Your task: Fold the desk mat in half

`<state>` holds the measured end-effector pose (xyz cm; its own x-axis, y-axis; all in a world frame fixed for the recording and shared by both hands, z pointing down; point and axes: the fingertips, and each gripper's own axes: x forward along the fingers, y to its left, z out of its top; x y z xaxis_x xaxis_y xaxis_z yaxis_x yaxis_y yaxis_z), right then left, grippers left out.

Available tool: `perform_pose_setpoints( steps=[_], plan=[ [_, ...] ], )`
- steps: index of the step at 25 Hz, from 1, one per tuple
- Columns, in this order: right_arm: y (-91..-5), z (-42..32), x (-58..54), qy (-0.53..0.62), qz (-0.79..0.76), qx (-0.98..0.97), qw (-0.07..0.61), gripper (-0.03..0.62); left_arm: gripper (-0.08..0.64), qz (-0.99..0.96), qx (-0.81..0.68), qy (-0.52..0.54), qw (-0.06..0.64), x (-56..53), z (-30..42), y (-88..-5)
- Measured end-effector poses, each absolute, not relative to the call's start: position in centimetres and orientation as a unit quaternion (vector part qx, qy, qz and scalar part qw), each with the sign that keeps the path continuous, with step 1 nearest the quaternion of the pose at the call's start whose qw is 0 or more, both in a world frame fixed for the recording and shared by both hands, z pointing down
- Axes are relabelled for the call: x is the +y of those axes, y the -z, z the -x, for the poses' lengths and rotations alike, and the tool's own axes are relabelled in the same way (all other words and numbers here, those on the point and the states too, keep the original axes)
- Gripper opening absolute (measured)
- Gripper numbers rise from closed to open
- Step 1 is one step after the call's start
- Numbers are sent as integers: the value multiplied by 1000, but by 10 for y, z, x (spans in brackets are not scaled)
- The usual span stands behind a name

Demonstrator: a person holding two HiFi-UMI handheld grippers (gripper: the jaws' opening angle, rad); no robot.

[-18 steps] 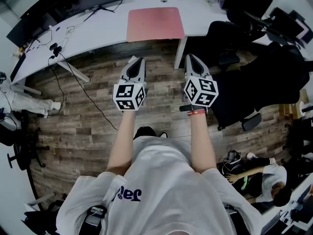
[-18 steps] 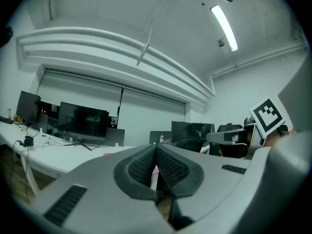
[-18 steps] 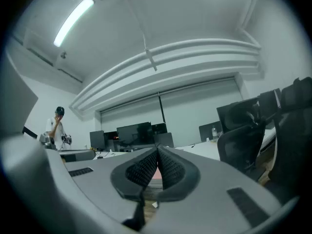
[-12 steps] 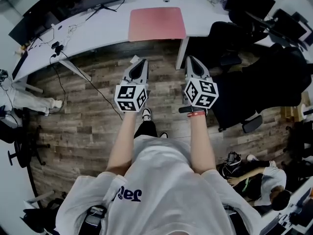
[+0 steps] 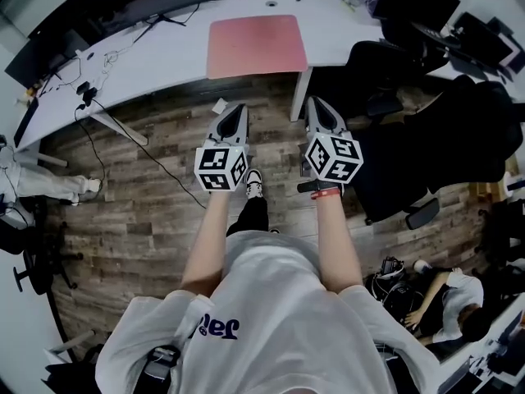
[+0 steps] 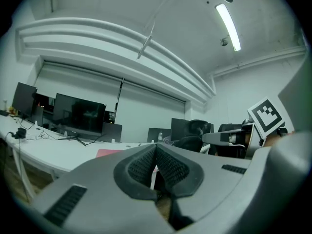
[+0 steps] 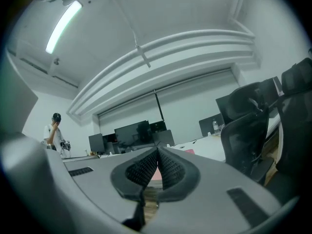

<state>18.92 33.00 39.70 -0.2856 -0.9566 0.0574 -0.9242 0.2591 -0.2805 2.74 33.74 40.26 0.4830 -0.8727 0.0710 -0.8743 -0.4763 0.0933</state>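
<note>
Desk mat [image 5: 256, 46]: pink, rectangular, lying flat and unfolded on the white bench [image 5: 156, 60], its near edge along the bench's front edge. Nothing touches it. In the left gripper view it shows as a thin pink strip [image 6: 109, 152] on the benchtop beyond the jaws.

Left gripper [image 5: 239, 107]: held level over the wood floor [image 5: 148, 195], pointing at the bench and short of it. Jaws closed pad to pad, nothing between them. Marker cube at its rear, at the person's hand.

Right gripper [image 5: 315, 103]: level beside the left one, well apart from it, pointing toward the bench's right end. Jaws closed together, empty. Red band at the wrist behind it.

Bench, other contents: monitors [image 6: 78, 116] along the far edge, cables [image 5: 90, 84] at the left end, one trailing down to the floor.

Surroundings: black chair [image 5: 373, 68] just right of the mat; the person's shoe [image 5: 254, 183] between the two arms; a second person [image 5: 451, 302] low at the right.
</note>
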Motion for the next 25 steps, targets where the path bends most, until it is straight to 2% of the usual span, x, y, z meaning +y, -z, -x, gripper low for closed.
perform_pose_setpoints(
  steps=[11, 25],
  plan=[
    [-419, -151, 213, 147, 579, 801, 22, 14, 20, -850, -524, -11, 57, 216, -4, -412],
    [-453, -95, 67, 190, 571, 799, -2, 15, 20, -846, -519, -40, 115, 70, 41, -451]
  ],
)
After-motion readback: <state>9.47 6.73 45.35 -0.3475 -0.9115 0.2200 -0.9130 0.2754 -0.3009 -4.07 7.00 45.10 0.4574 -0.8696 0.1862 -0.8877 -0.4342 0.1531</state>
